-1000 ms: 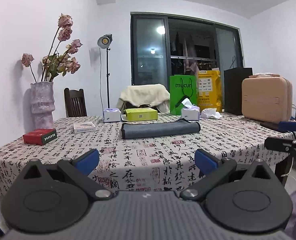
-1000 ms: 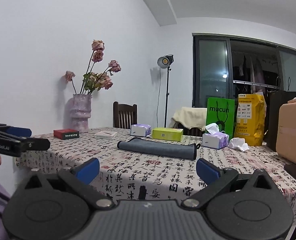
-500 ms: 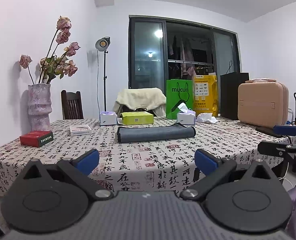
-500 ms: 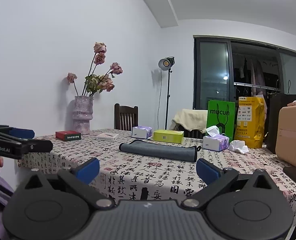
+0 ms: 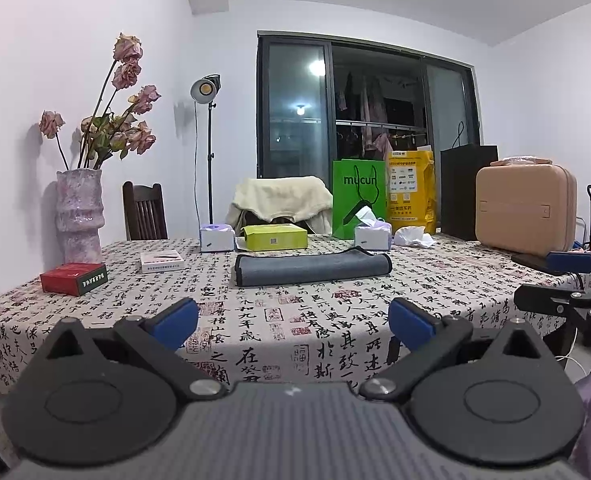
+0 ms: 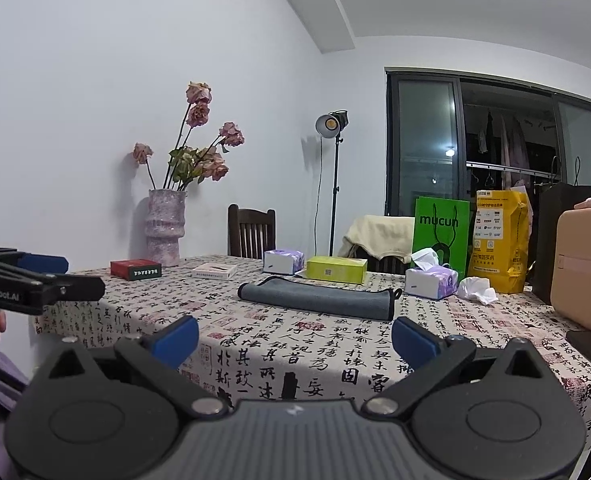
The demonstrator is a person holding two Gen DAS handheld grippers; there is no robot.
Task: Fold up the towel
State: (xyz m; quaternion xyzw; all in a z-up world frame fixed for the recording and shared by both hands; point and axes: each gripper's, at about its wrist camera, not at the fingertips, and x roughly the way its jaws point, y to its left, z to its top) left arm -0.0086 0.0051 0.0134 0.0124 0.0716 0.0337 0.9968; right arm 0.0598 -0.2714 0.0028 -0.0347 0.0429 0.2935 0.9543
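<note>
Grey towel (image 5: 311, 270) lies folded into a long, narrow strip on the bench (image 5: 335, 320), well back from the near edge, on the calligraphy-print cloth. I hold both tools short of it, off the bench's front edge. My left gripper (image 5: 293, 322) is released, its blue pads (image 5: 175, 322) spread wide with nothing between them. My right gripper (image 6: 295, 338) is likewise released and empty, its pads (image 6: 177, 340) wide apart (each tool also shows at the margin of the other's camera). Behind the towel sit a lime-green box (image 5: 275, 237) and two tissue packs, one just to the left (image 5: 216, 239) of that box and one to the right (image 5: 372, 235). A crumpled white tissue (image 5: 412, 237) lies beside the right pack. Toward the left edge I see a red box (image 5: 73, 279), a flat white box (image 5: 162, 261) and a pink vase (image 5: 78, 212) of dried roses. A tan hard case (image 5: 525, 208) stands at the far right, with a green bag (image 5: 358, 196) and a yellow bag (image 5: 409, 194) behind the bench.
</note>
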